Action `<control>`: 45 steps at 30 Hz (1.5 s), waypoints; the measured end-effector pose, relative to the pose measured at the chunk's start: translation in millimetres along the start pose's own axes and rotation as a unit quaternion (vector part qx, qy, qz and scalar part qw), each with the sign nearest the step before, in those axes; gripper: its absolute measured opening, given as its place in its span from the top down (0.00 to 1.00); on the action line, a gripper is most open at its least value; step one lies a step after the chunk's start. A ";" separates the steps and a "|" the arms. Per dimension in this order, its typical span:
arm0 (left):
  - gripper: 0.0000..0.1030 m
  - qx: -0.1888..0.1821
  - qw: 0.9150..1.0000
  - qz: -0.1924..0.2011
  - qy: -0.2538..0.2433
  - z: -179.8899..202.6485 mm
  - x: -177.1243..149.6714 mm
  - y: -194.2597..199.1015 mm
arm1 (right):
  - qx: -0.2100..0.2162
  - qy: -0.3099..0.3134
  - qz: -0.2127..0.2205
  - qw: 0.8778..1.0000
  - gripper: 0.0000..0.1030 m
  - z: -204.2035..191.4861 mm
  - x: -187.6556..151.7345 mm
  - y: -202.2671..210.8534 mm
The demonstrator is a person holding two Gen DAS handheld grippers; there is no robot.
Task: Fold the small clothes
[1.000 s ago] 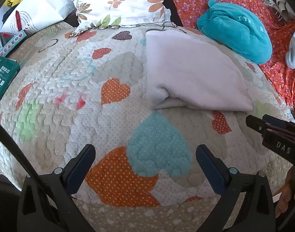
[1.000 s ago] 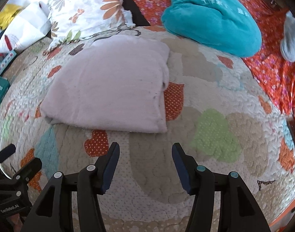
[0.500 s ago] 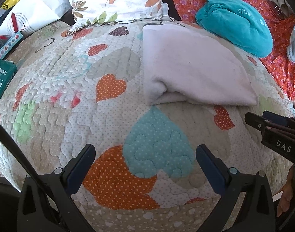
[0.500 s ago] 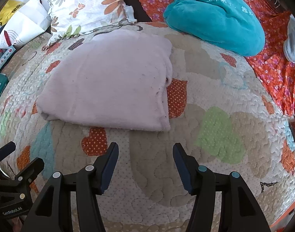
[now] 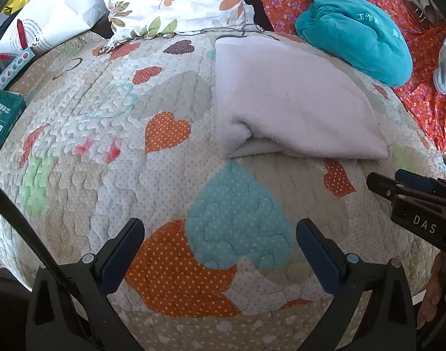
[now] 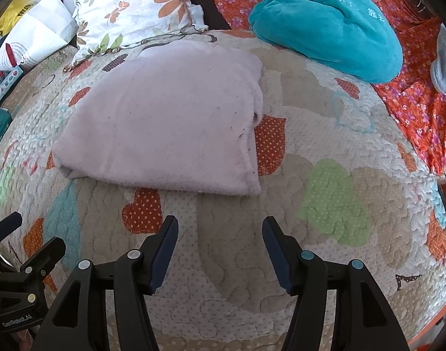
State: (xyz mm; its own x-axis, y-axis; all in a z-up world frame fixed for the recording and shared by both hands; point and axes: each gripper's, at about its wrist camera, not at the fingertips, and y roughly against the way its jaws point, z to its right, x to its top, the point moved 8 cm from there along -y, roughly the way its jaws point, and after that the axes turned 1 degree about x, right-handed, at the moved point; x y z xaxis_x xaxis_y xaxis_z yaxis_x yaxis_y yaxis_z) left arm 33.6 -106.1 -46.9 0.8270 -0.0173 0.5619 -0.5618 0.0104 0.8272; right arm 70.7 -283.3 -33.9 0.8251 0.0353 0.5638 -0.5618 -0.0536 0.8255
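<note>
Right gripper (image 6: 220, 248): blue-padded fingers spread, nothing between them, poised over bare quilt. Left gripper (image 5: 220, 251): fingers spread wider, likewise empty.

Pale lilac fleece garment, folded into a flat rectangle (image 6: 164, 128): lies on the heart-patterned patchwork quilt (image 6: 331, 193), ahead of both grippers and apart from them. From the right gripper it sits forward and slightly left; from the left gripper, forward and to the right (image 5: 290, 102). Long axis runs roughly across the right wrist view. Right gripper judged nearer.

Teal plush bundle with white lettering (image 6: 328, 23): beyond the garment, on the orange floral sheet (image 6: 410, 99).

White flower-print pillow (image 6: 135, 8): far left.
</note>
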 end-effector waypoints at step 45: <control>0.00 0.046 0.998 0.012 0.045 -37.0 18.0 -12.7 | 0.005 -0.025 0.057 0.998 0.36 2.7 16.0 19.8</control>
State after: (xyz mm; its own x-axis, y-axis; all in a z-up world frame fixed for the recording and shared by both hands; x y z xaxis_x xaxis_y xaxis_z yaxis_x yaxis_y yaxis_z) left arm 56.4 -69.6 -47.2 0.8097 0.0711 0.5825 -0.5772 -0.0824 0.8124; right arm 72.9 -286.5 -8.7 0.7575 -0.0212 0.6525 -0.6523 -0.0635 0.7553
